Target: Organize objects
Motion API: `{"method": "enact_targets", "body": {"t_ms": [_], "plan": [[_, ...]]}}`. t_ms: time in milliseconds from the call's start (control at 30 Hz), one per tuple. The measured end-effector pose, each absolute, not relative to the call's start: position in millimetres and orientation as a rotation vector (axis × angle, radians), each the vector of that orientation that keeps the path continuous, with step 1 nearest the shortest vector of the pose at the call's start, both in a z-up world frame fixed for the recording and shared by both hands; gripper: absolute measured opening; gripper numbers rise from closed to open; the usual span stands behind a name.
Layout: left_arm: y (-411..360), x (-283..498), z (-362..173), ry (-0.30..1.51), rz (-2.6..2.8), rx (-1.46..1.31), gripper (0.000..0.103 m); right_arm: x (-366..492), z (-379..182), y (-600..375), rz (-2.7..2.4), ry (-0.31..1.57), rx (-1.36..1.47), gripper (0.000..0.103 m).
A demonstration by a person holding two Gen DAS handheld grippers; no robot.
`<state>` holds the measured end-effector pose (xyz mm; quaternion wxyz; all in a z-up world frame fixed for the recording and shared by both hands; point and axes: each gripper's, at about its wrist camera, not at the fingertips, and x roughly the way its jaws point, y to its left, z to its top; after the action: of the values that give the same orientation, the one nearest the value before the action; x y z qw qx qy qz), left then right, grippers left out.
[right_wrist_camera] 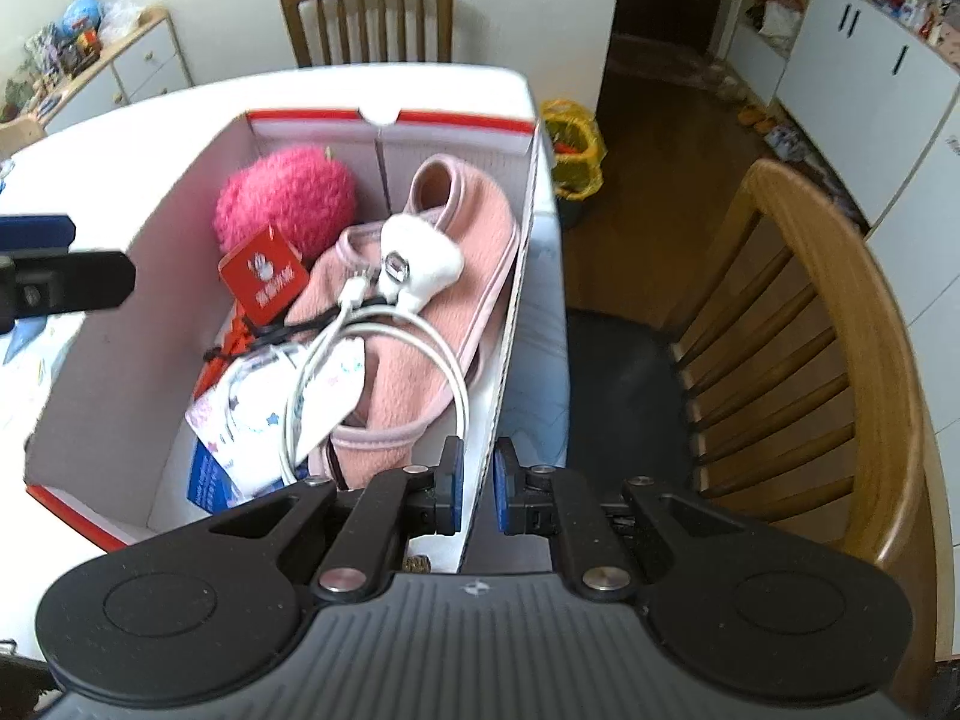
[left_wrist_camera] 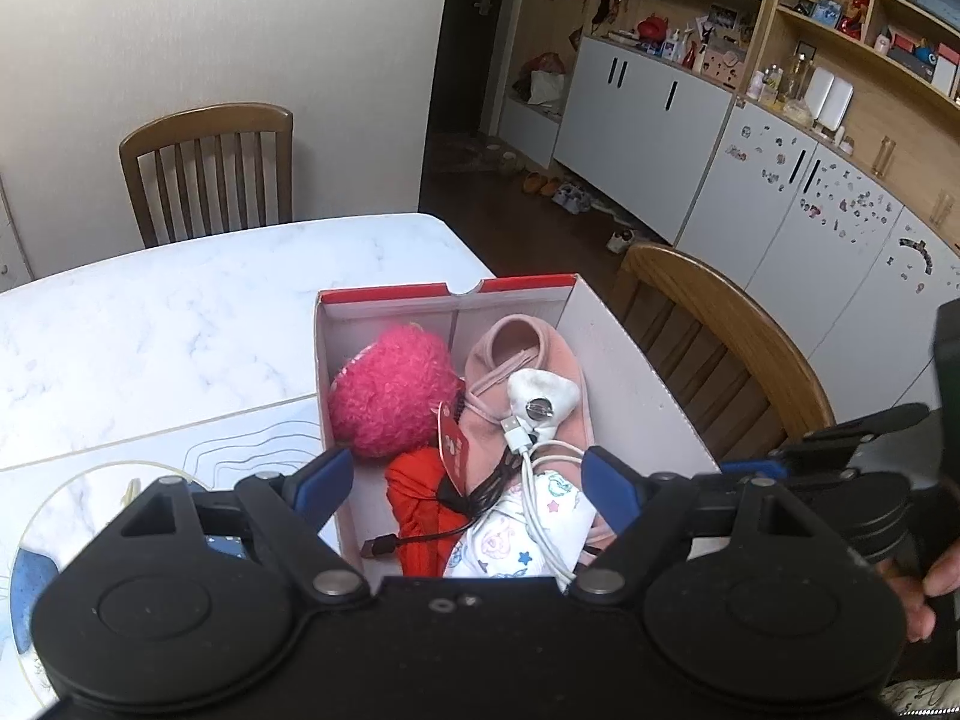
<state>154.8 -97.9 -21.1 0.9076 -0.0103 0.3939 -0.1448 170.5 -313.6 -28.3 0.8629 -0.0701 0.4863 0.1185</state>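
A white cardboard box (right_wrist_camera: 126, 324) with a red rim sits at the marble table's (left_wrist_camera: 180, 312) right edge, holding a fuzzy pink ball (left_wrist_camera: 390, 399), a fleecy pink slipper (right_wrist_camera: 420, 300) and a looped white cable (right_wrist_camera: 384, 324). The right hand-held gripper (right_wrist_camera: 477, 492) pinches the box's right wall. The left hand-held gripper (left_wrist_camera: 465, 489) hangs wide apart over the box, touching nothing.
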Motion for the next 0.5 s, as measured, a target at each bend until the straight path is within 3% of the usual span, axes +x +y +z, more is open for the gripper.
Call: {"method": "enact_targets", "body": {"t_ms": [333,500], "plan": [[-82.2,135.1,-16.4,0.785,-0.303,-0.038,0.1,134.6,16.2,-308.3,0.219,0.873,-0.112,0.011],[-75.5,123.4,-12.6,0.768,-0.292,-0.041,0.102,113.0,27.0,-299.0,0.251,0.795,-0.098,0.011]]}}
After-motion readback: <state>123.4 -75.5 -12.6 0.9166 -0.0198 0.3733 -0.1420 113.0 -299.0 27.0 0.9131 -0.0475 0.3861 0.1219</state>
